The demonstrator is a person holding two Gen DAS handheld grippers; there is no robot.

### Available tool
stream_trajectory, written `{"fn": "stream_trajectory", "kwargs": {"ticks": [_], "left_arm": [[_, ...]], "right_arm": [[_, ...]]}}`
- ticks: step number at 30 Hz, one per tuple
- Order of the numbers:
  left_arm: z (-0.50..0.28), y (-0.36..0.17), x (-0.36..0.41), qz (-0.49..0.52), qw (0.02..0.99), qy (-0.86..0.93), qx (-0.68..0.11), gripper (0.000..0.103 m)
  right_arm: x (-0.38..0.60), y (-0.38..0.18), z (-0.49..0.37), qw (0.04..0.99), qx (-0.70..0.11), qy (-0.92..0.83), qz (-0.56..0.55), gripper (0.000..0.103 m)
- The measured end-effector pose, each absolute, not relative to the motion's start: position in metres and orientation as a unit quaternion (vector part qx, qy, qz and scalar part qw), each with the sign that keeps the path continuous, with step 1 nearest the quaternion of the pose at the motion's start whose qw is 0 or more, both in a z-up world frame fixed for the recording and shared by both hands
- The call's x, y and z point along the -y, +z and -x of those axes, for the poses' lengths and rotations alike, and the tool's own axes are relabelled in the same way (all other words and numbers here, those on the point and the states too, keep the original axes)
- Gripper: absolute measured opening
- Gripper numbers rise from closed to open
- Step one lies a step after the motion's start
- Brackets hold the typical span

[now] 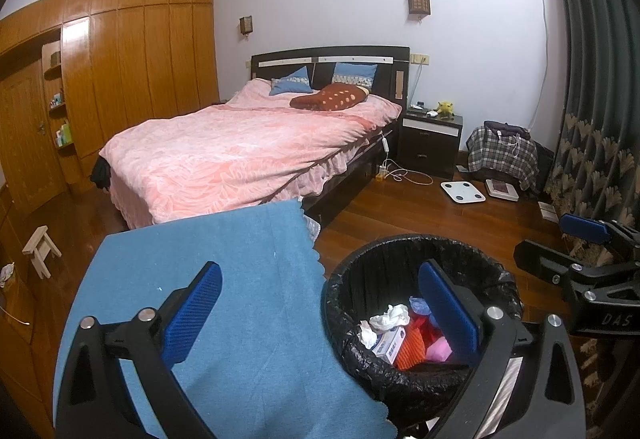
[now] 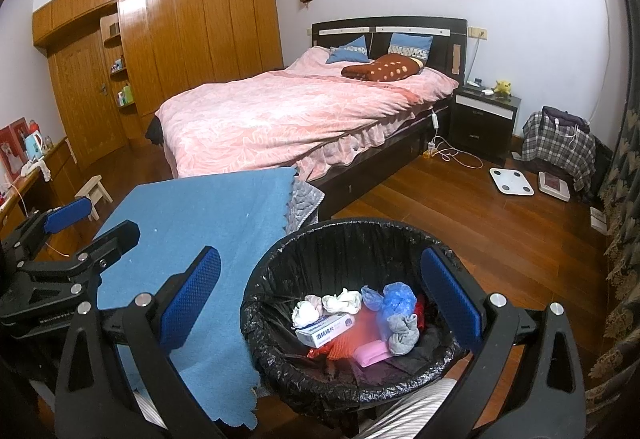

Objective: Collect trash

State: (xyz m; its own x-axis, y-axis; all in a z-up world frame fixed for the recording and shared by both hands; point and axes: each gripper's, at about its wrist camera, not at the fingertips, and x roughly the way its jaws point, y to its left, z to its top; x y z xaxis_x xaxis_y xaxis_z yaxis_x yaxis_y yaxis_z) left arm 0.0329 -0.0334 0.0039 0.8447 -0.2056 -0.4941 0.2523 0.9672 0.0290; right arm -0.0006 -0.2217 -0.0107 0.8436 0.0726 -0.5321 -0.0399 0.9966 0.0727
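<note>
In the left wrist view, the left gripper [image 1: 320,315] is seen wide open and empty, its left pad over the blue cloth [image 1: 224,303] covering the desk at lower left and its right pad over the trash bin [image 1: 420,319] at lower centre-right. In the right wrist view, the right gripper [image 2: 320,311] is likewise spread wide with nothing held, and the bin's rim [image 2: 320,235] is framed between its pads, directly ahead and below. The trash [image 2: 348,323] (tissues, a small box, blue plastic, a grey sock) is already piled inside the black liner; no loose trash is seen on the cloth, so collection is judged nearly done, and the right gripper is judged nearer the bin.
</note>
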Motion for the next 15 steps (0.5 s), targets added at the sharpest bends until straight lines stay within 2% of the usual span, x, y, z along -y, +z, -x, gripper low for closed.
{"fn": "stream_trajectory", "kwargs": {"ticks": [15], "left_arm": [[-0.0334,0.0026,0.0358,-0.048,0.957,-0.121,-0.258,0.097]], "right_arm": [[0.2173,-0.0128,0.0034,0.959,-0.281,0.029,-0.03,0.098]]}}
